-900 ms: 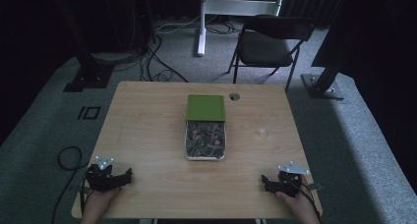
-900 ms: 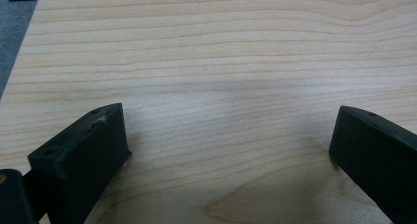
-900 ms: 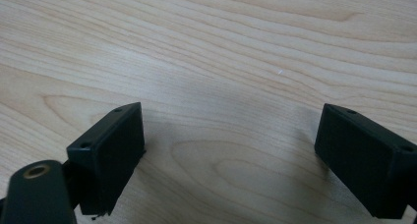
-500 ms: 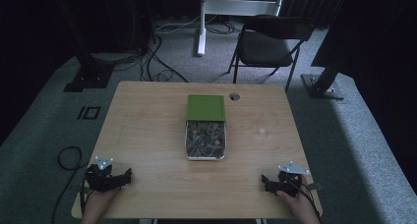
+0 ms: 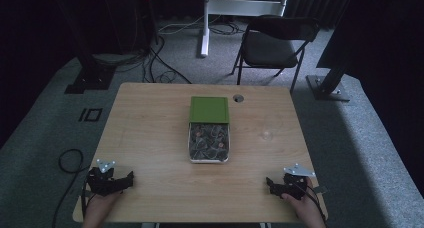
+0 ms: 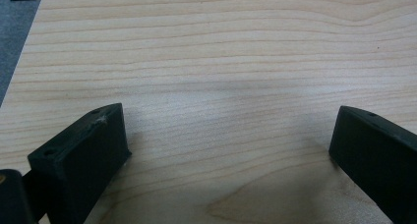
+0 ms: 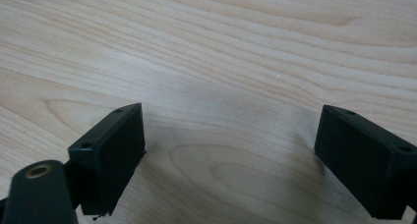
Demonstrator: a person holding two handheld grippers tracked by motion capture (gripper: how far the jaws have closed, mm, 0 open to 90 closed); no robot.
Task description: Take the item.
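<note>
A shallow tray point(image 5: 209, 160) sits at the middle of the wooden table point(image 5: 150, 138), its long side running from near to far. It holds a layer of small dark pieces with a few reddish ones among them; what they are is too small to tell. A flat green lid point(image 5: 209, 109) lies at the tray's far end, touching it or slightly overlapping its rim. The left gripper point(image 5: 129, 180) rests at the near left corner of the table and the right gripper point(image 5: 270, 184) at the near right corner, each in a hand and both well apart from the tray. In the left gripper view point(image 6: 226, 150) and the right gripper view point(image 7: 231, 150) the jaws stand wide apart over bare wood, with nothing between them. The tray looks thin-walled and light, probably a little flexible, so a pinch on one rim could tilt it and spill the loose contents; taking it by the two long rims at mid-length would likely keep it level. The lid looks stiff and light, with a smooth surface, and seems best pinched at a free edge.
</note>
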